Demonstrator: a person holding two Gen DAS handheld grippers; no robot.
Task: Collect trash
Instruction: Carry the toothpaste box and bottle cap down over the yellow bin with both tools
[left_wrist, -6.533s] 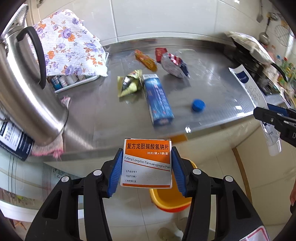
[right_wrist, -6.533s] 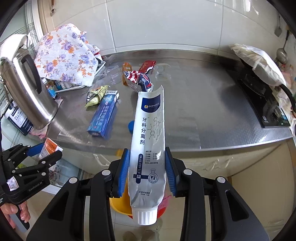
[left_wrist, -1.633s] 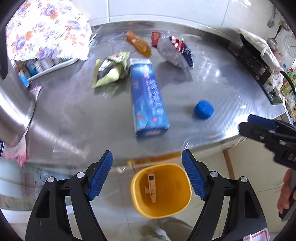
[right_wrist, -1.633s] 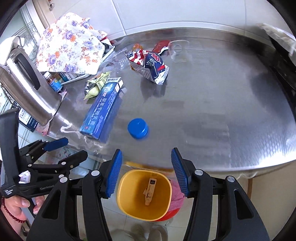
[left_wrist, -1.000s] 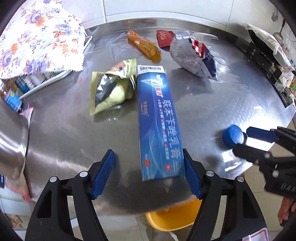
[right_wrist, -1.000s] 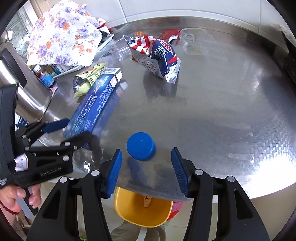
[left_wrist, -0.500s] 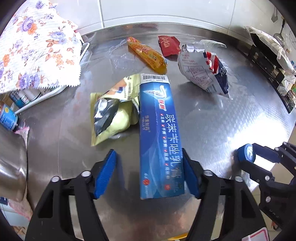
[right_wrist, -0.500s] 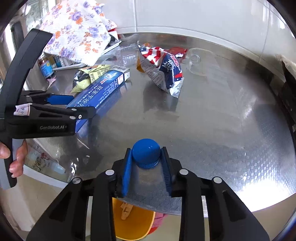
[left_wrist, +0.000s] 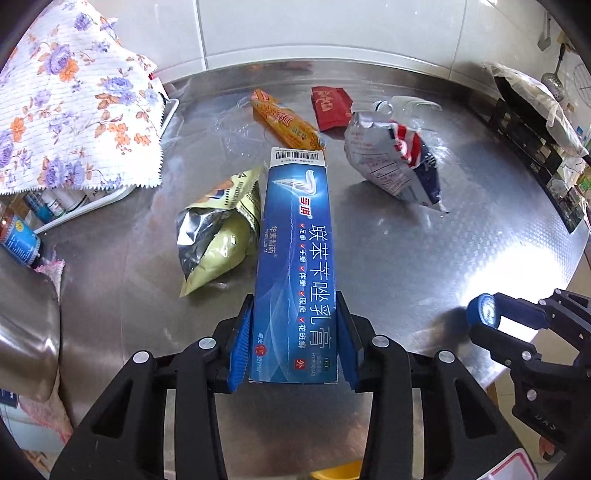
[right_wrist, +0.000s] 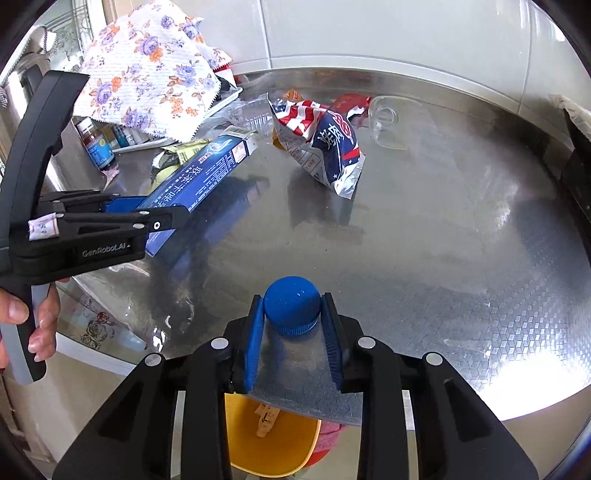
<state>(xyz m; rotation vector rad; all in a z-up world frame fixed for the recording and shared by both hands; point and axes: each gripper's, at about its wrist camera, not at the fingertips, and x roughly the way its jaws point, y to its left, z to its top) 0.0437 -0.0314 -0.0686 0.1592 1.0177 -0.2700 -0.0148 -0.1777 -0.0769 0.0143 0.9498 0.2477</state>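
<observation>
The blue ointment box, free on the steel counter a second ago, now sits between the closing left gripper pads. The right gripper clamps the one blue bottle cap. Four wrappers remain.

"GenRobot.AI" on left claw, "OTC" on blue box

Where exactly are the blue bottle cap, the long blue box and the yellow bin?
blue bottle cap (right_wrist: 291, 301), right wrist view, on its domed top.
long blue box (left_wrist: 295, 236), left wrist view, middle of its printed face.
yellow bin (right_wrist: 299, 454), right wrist view, on its inner wall.
</observation>
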